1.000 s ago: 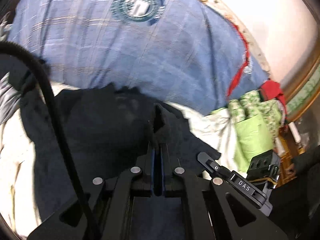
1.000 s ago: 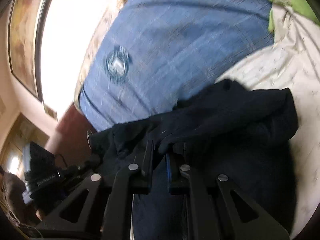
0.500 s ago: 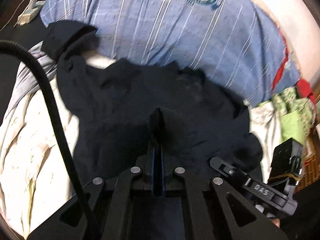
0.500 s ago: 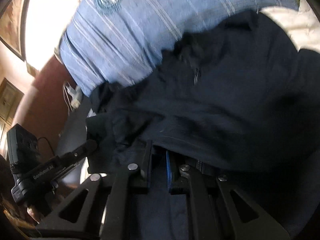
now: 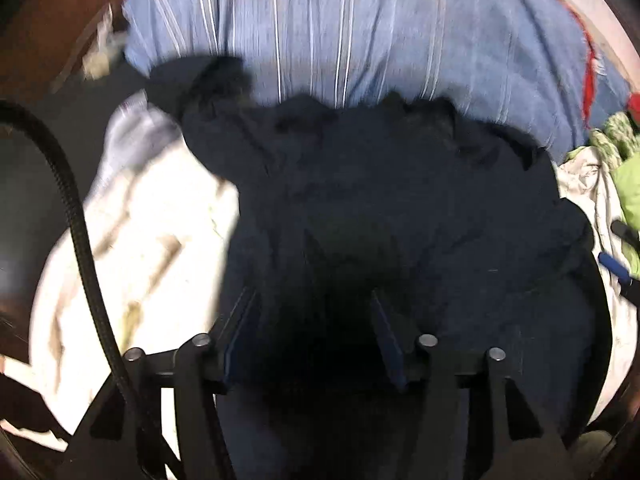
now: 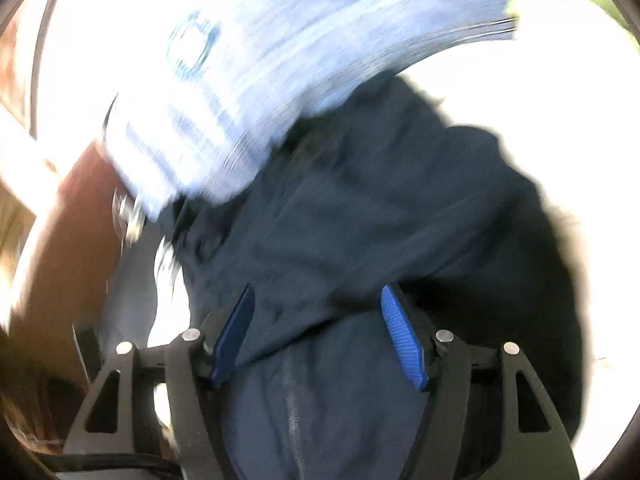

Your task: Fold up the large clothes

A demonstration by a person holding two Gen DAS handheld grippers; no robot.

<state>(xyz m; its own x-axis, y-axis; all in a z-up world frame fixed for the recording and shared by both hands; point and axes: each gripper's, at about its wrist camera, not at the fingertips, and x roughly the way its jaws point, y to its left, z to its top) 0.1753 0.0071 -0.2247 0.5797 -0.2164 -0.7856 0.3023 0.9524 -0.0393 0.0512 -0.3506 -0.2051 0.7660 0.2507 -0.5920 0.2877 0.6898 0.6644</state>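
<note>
The dark navy cloth garment (image 5: 400, 208) now lies spread in soft wrinkles across the cream-white crumpled bedsheet (image 5: 152, 240), its far edge against the blue striped pillow with a round emblem (image 5: 360, 32); half a second ago both grippers pinched its near hem shut, so this reads as a fold just laid down and let go. The left gripper (image 5: 316, 320) has its 2 fingers opening, dark cloth lying loose under the gap but not pressed. The right gripper (image 6: 320, 332) is opening too, its blue ribbed pads (image 6: 400, 336) clear of the fabric that passes between them. A bright green patterned cloth (image 5: 624, 168) sits at the right edge. No container shows in either view.
</note>
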